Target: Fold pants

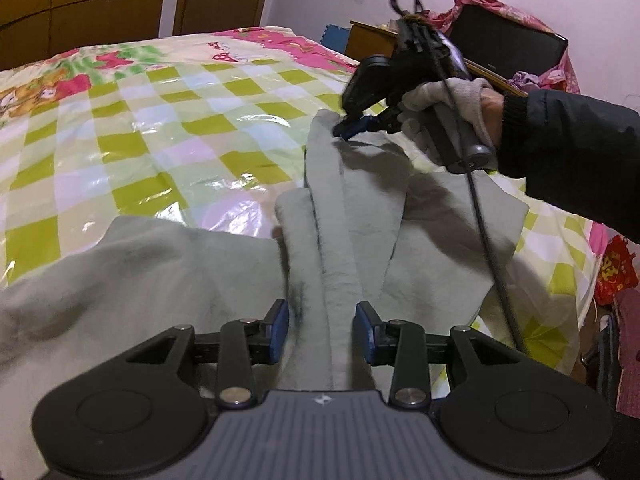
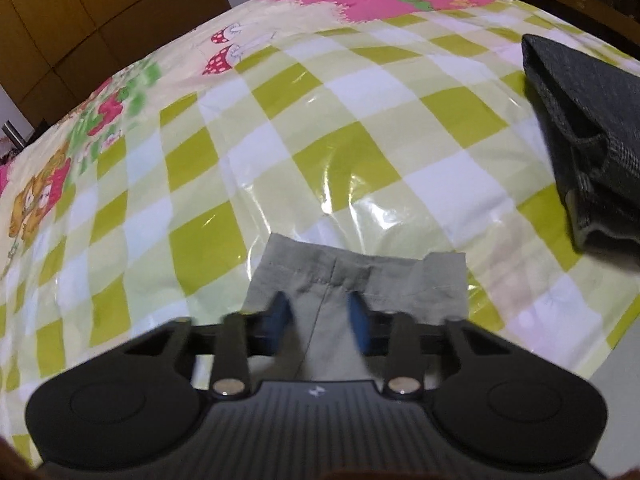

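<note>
Grey-green pants lie crumpled on a bed. A raised ridge of the cloth runs from my left gripper up to my right one. My left gripper straddles the near end of this ridge, and the bunched cloth fills the gap between its blue pads. A gloved hand holds my right gripper, whose tips pinch the far end of the ridge. In the right wrist view, the stitched hem of a pant leg lies just past my right gripper. Cloth sits between its blurred pads.
A glossy green-and-white checked cover spreads over the bed. A dark folded garment lies on the right side of the bed. A black cable hangs from the right gripper. A wooden wardrobe and door stand behind.
</note>
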`<state>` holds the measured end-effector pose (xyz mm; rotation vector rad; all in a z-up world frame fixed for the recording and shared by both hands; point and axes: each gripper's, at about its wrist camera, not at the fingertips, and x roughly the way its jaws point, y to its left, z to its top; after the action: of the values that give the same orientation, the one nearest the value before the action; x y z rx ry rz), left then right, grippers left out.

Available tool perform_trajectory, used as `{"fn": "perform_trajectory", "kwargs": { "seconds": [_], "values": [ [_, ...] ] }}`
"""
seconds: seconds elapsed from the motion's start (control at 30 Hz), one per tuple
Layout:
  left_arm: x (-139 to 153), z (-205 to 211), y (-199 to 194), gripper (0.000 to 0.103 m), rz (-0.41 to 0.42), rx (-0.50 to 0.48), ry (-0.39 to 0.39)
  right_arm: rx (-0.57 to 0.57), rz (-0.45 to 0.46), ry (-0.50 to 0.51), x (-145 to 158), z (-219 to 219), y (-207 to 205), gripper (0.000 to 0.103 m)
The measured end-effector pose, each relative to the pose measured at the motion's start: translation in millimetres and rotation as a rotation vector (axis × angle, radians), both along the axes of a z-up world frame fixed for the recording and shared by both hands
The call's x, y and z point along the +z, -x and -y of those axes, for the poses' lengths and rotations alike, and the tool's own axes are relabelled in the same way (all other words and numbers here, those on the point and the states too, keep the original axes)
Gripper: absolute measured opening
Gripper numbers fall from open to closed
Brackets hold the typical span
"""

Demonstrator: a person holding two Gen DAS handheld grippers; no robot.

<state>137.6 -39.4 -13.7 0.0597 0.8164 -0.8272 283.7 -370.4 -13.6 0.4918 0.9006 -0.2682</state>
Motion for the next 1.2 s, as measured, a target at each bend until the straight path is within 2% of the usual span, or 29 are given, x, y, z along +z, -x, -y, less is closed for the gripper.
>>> {"fn": "perform_trajectory", "kwargs": {
  "seconds": [0.03, 0.13, 0.3, 0.6, 0.73, 0.83, 0.93, 1.0, 1.1, 1.2],
  "values": [
    [-1, -1, 0, 0.049, -0.003, 0.002, 0.001, 0.000, 0.003, -0.014, 1, 2, 0, 0.004],
    [-2, -2, 0, 0.049, -0.003, 0.001, -0.002, 0.023, 0.015, -0.027, 5, 3, 2, 0.002],
    [-1, -3, 0, 0.049, 0.000, 0.005, 0.003, 0.043, 0.071, -0.057, 17, 5, 10, 0.001],
    [10, -3, 2, 0.049, 0.024, 0.000, -0.008, 0.064, 0.212, -0.153, 60, 16, 38, 0.001],
    [30, -7, 1, 0.050, 0.042, 0.025, 0.010, 0.085, 0.320, -0.221, 99, 18, 46, 0.001],
    [53, -6, 6, 0.051, 0.096, 0.026, 0.018, 0.141, 0.451, -0.252, 147, 14, 58, 0.001],
    [71, 1, 16, 0.057, 0.144, 0.000, 0.031, 0.188, 0.589, -0.277, 192, 16, 94, 0.001],
    [74, 11, 23, 0.058, 0.157, -0.030, 0.028, 0.183, 0.652, -0.286, 207, 24, 128, 0.001],
    [65, 32, 30, 0.058, 0.148, -0.085, -0.008, 0.115, 0.653, -0.310, 195, 47, 175, 0.001],
    [47, 55, 34, 0.058, 0.103, -0.136, -0.041, -0.017, 0.554, -0.350, 146, 77, 208, 0.001]
  ]
}}
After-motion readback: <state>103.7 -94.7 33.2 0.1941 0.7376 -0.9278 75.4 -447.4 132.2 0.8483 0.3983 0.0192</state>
